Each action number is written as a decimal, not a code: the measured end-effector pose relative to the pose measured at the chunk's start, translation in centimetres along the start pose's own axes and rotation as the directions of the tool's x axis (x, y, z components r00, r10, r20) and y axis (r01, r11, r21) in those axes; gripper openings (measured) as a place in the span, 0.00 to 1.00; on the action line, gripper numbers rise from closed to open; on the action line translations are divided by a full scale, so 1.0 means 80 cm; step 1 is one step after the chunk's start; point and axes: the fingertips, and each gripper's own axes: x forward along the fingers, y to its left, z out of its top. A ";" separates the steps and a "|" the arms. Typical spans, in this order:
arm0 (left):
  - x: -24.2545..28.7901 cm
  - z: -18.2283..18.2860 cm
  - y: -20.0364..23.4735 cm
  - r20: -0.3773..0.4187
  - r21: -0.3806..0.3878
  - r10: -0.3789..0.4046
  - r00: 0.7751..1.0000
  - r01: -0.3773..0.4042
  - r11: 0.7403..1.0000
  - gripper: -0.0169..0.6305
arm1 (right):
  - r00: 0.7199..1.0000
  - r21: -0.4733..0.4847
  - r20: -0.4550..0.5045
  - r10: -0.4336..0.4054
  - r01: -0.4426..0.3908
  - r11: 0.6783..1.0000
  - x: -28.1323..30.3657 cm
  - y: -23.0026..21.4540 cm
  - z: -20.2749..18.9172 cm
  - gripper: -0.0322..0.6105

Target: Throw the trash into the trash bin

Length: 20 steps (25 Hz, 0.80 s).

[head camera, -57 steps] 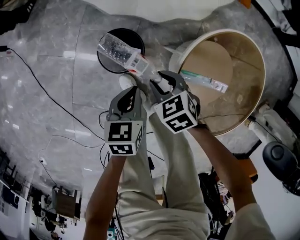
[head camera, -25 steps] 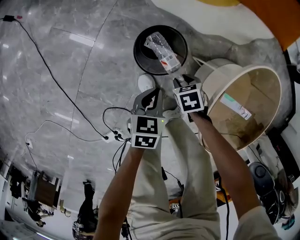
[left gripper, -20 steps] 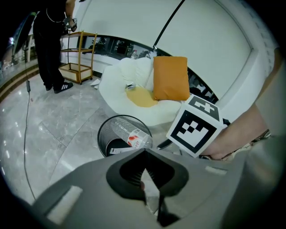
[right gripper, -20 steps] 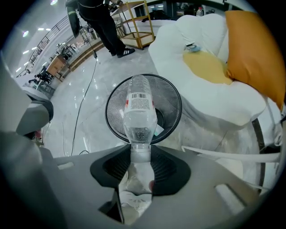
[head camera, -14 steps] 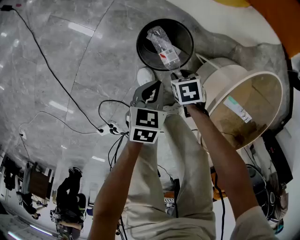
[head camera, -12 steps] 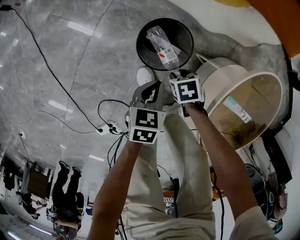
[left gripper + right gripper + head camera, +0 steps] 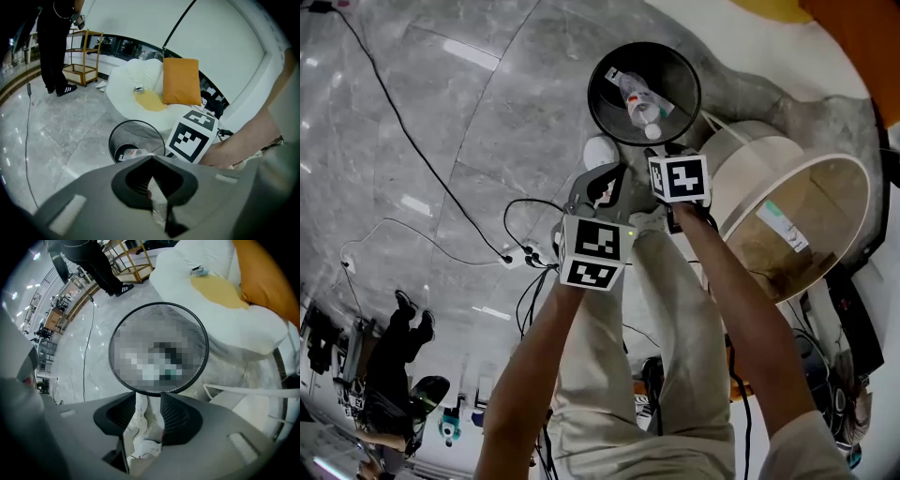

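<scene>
Now, plastic bottle [image 7: 642,101] lying in trash bin [image 7: 593,86]; right gripper [image 7: 149,398] jaws, just opening, stand apart around crumpled white material [image 7: 143,441]; left gripper [image 7: 151,180] jaws closed together.

Glossy grey marble floor [image 7: 441,112], a white seat [image 7: 131,82] bearing an orange cushion [image 7: 181,80], a gold shelf rack [image 7: 77,74] beyond.

Left tongs [image 7: 605,178]: jaws closed tip to tip [image 7: 151,176], angled downward, just beside the right pair.
Right tongs [image 7: 667,152]: pointing steeply down, jaws part-way apart [image 7: 150,401], just opened further. A crumpled white scrap [image 7: 143,437] sits low in the gap, not pinched.
Left forearm [image 7: 534,375]: bare, stretched forward.
Right forearm [image 7: 741,319]: bare, alongside it.
</scene>
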 end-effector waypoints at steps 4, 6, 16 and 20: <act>-0.003 0.002 0.005 0.001 -0.012 0.015 1.000 -0.015 1.000 0.03 | 1.000 -0.038 -0.007 0.004 -0.005 0.999 -0.006 0.007 0.000 0.33; -0.003 0.005 0.002 0.004 -0.012 0.014 1.000 -0.014 1.000 0.03 | 1.000 -0.052 -0.005 0.005 -0.005 0.999 -0.010 0.007 0.001 0.32; -0.011 0.028 -0.019 0.022 0.024 0.003 1.000 -0.003 1.000 0.03 | 0.994 -0.063 0.090 0.056 -0.051 0.997 -0.057 0.009 0.017 0.09; -0.011 0.043 -0.029 0.032 0.045 -0.002 0.999 0.001 0.999 0.03 | 0.986 -0.052 0.145 0.088 -0.081 0.995 -0.081 0.005 0.026 0.09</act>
